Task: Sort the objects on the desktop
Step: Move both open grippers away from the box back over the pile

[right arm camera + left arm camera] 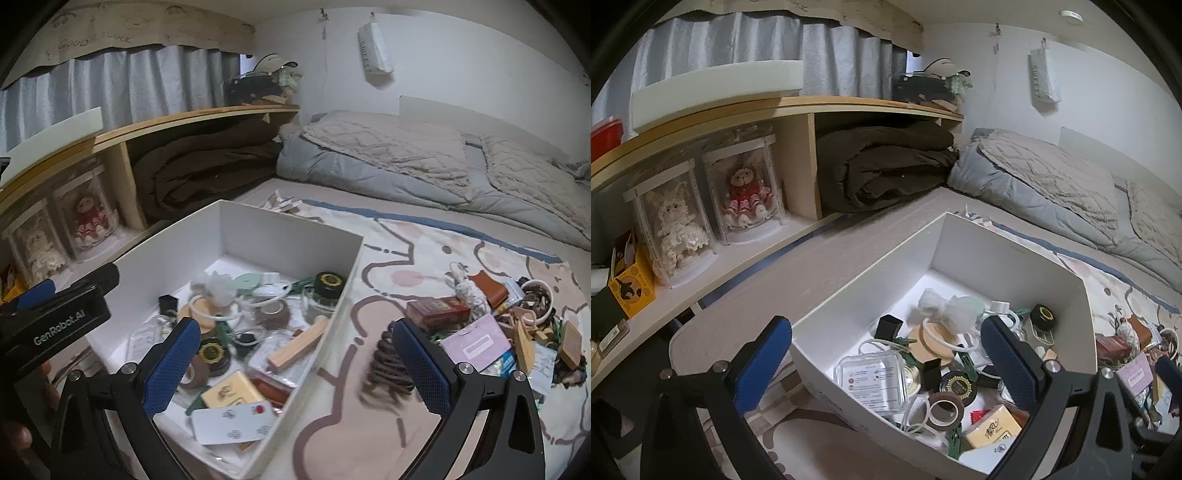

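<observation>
While spread wide and empty, left gripper (886, 354) over white box (871, 266); right gripper (295, 354), likewise apart, above box rim beside dark cord (388, 365).

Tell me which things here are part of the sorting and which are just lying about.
Part of the job: white box, red box, pink card, dark cord bundle.
Just lying about: brown blanket, dolls, grey quilt.

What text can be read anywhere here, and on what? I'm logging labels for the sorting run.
"GenRobot.AI": on the black body of the left tongs.
"GOOD LUCK": on the paper banner above the curtain.
"SWEET", uncertain: on the white pouch hanging on the wall.
Clear plastic case, yellow box, pink card: print too small to read.
</observation>
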`<state>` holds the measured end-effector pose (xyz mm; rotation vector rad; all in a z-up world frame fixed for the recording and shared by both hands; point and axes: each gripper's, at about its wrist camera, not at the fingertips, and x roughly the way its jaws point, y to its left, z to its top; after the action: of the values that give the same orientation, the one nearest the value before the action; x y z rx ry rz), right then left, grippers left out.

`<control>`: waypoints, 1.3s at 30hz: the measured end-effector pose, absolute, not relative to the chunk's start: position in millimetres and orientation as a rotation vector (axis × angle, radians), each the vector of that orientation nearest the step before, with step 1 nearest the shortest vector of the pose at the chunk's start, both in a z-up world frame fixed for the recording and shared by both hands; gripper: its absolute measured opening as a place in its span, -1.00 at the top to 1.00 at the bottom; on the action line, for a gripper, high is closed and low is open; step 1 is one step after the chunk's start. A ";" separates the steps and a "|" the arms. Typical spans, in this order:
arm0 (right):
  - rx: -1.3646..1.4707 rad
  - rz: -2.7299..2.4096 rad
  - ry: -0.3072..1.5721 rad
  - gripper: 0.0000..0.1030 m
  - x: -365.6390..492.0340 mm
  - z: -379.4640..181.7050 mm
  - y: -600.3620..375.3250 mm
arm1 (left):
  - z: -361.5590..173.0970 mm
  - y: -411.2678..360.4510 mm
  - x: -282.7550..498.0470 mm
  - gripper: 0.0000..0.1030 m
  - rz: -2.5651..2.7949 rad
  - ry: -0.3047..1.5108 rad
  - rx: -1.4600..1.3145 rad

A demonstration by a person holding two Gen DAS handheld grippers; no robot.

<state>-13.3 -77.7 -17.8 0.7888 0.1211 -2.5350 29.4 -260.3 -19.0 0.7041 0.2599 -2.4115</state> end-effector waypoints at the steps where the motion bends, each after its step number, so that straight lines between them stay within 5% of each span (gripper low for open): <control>1: 0.777 -2.544 0.124 -1.00 -13.7 -17.7 -74.5 | -18.9 -258.7 28.5 -1.00 -2.412 0.254 0.706; 39: 0.718 -2.743 0.023 -1.00 -35.0 -12.8 70.4 | -14.3 -155.9 -4.2 -1.00 -2.600 0.089 0.712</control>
<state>-35.0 70.4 -12.8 0.7182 0.0228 -2.7430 -4.2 -155.9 -14.3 0.7124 0.0885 -2.5998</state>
